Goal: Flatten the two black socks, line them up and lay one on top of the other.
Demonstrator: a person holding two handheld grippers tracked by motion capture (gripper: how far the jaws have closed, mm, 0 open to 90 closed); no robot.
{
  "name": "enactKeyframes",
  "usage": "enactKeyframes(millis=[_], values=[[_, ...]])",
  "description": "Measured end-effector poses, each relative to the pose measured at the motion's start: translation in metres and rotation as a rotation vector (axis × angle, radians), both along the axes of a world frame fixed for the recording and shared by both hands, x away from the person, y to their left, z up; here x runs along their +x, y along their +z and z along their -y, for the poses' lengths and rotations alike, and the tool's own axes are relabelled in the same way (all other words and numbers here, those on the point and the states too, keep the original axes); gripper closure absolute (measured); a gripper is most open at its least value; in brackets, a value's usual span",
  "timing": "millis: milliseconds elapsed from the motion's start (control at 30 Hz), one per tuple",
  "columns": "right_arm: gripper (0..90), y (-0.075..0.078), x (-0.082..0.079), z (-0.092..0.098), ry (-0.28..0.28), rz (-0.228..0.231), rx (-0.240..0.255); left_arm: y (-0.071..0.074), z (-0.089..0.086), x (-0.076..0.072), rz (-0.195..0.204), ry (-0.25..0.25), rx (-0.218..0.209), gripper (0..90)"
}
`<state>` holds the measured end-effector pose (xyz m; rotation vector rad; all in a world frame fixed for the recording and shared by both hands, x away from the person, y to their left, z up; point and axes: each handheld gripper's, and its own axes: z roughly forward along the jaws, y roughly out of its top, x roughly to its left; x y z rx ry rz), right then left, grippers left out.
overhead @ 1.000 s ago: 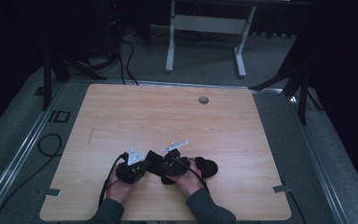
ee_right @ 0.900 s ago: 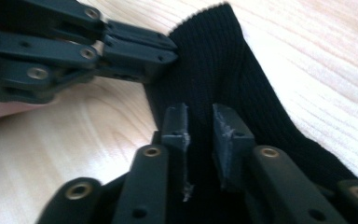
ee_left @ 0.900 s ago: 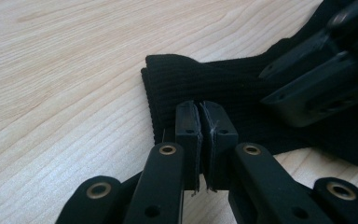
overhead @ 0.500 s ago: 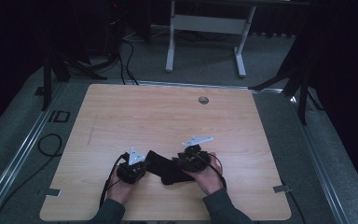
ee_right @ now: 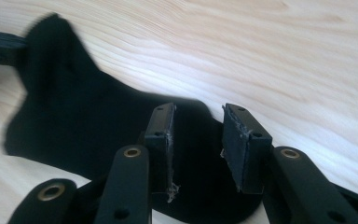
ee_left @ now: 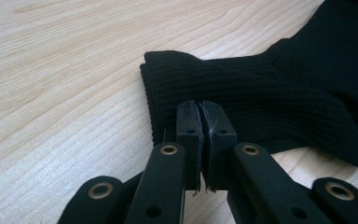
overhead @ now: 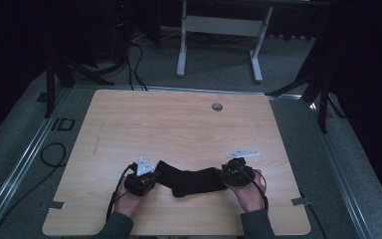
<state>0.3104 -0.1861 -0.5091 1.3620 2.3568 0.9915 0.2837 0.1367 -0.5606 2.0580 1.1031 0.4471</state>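
A black sock (overhead: 194,180) lies stretched out flat on the wooden table (overhead: 179,124) near its front edge, between my two grippers. My left gripper (overhead: 155,177) is shut on the ribbed cuff (ee_left: 177,79) at the sock's left end, the pads (ee_left: 189,122) pressed together on the fabric. My right gripper (overhead: 227,176) sits at the toe end. Its jaws have just been opening and now stand apart over the sock (ee_right: 74,116), the pads (ee_right: 242,140) not pressing on it. The right gripper view is blurred by motion.
A round grommet (overhead: 217,106) sits in the table's far side. Bare wood stretches beyond the sock. Metal rails (overhead: 25,159) run along both table sides, with a cable (overhead: 49,149) on the floor at the left and a desk frame (overhead: 219,30) behind.
My right gripper moved rightward, drawing the bunched sock out to its full length, and its jaws opened off the toe. The left gripper stayed put, shut on the cuff.
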Motion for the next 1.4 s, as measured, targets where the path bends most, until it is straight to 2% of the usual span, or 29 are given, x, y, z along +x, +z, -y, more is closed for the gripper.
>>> enactKeyframes(millis=[167,333,400,467,533,633,900,1400], values=[[62.1,-0.014,0.0,0.008,-0.014,-0.046,0.007,0.0,0.0,0.0,-0.001,0.0,0.0,86.9],[61.5,-0.022,0.005,0.008,-0.013,-0.101,0.057,0.0,0.0,0.0,-0.001,0.0,0.001,86.9],[64.7,-0.024,0.005,0.008,-0.014,-0.103,0.062,0.0,0.0,0.0,-0.002,0.0,0.0,86.9],[72.6,-0.025,0.005,0.008,-0.015,-0.11,0.064,0.0,0.0,0.0,-0.002,0.0,0.0,86.9],[81.1,-0.026,0.004,0.008,-0.016,-0.101,0.054,0.0,0.0,0.0,-0.001,0.001,0.001,86.9],[85.4,-0.024,0.002,0.008,-0.018,-0.085,0.046,0.0,0.001,0.0,0.0,0.001,0.003,86.9],[86.0,-0.012,-0.002,0.013,-0.022,-0.041,0.053,0.0,0.0,0.0,-0.002,-0.001,0.001,86.7],[85.9,-0.003,-0.005,0.032,-0.05,-0.031,0.075,0.001,-0.001,-0.001,-0.019,-0.011,-0.003,85.8]])
